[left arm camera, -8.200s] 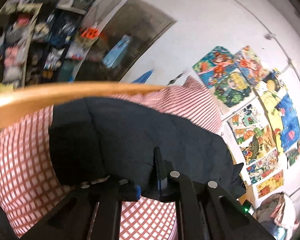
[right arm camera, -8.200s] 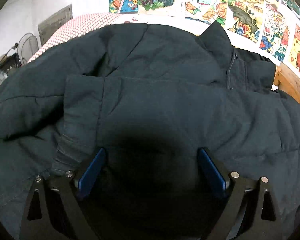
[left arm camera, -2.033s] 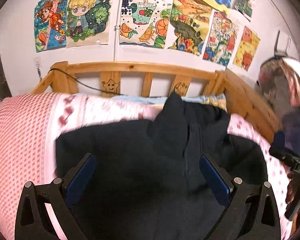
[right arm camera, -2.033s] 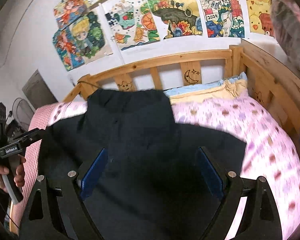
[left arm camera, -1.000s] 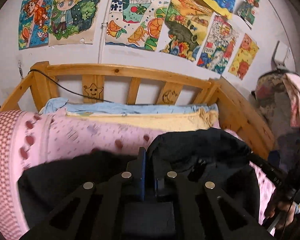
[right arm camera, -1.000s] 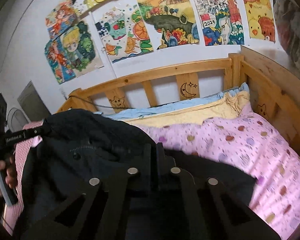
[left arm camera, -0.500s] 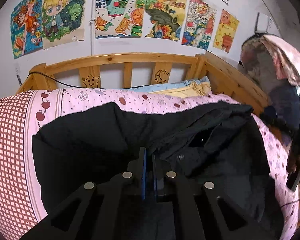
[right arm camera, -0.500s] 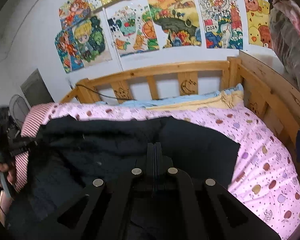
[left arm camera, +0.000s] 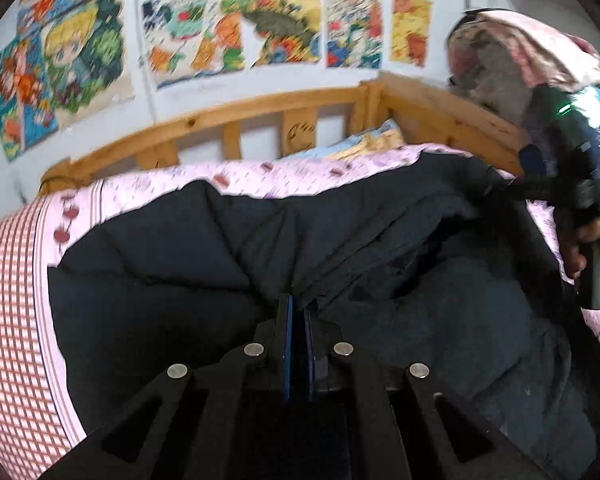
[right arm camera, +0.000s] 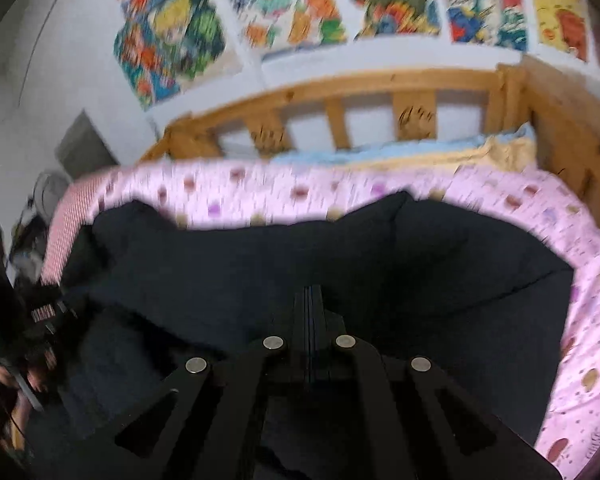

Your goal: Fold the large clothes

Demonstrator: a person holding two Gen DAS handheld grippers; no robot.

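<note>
The dark jacket (left arm camera: 228,264) lies on the pink bedsheet (left arm camera: 172,184), its long axis running across the bed. The left gripper (left arm camera: 298,312) pinches a jacket fold at its near edge; the right gripper (right arm camera: 313,300) is pressed together on the fabric.

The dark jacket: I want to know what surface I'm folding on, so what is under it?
Under the dark jacket lies a pink dotted bedsheet, showing around its far and side edges, plus a red checked cover at the left. What lies beneath the jacket's middle is covered.
</note>
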